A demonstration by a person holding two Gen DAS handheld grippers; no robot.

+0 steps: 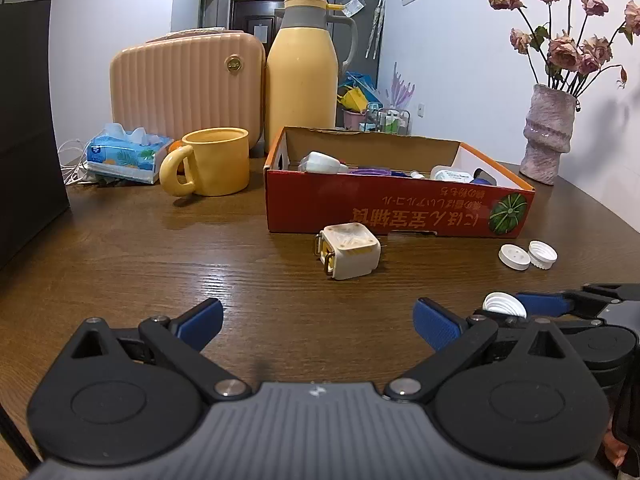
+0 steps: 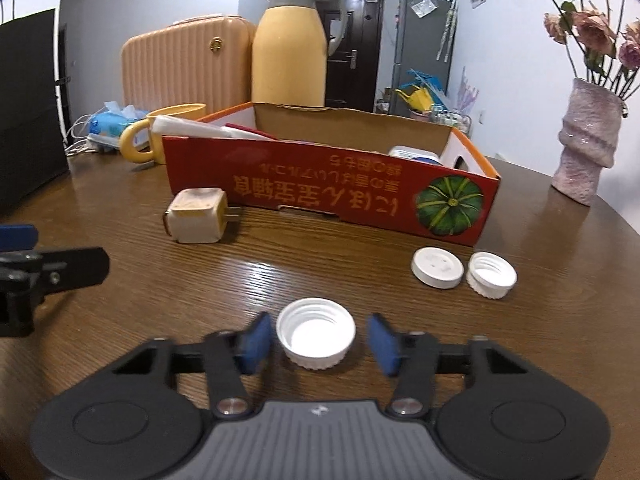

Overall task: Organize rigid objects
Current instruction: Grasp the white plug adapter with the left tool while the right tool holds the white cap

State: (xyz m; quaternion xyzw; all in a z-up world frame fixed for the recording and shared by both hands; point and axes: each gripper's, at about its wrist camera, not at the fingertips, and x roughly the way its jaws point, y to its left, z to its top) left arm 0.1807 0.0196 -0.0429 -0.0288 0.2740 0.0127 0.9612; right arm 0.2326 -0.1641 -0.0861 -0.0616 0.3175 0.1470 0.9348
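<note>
The right gripper [image 2: 316, 340] has its jaws partly open around an upturned white cap [image 2: 316, 338] on the wooden surface [image 2: 200, 300], with small gaps on both sides. The left gripper [image 1: 318, 320] holds its jaws wide and empty. Two more caps [image 2: 464, 274] and a plug adapter [image 2: 198, 216] lie before the red box [image 2: 320, 192].

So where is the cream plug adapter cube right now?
The cream plug adapter cube lies on the brown wooden table, just in front of the red cardboard box, left of the two white bottle caps.
</note>
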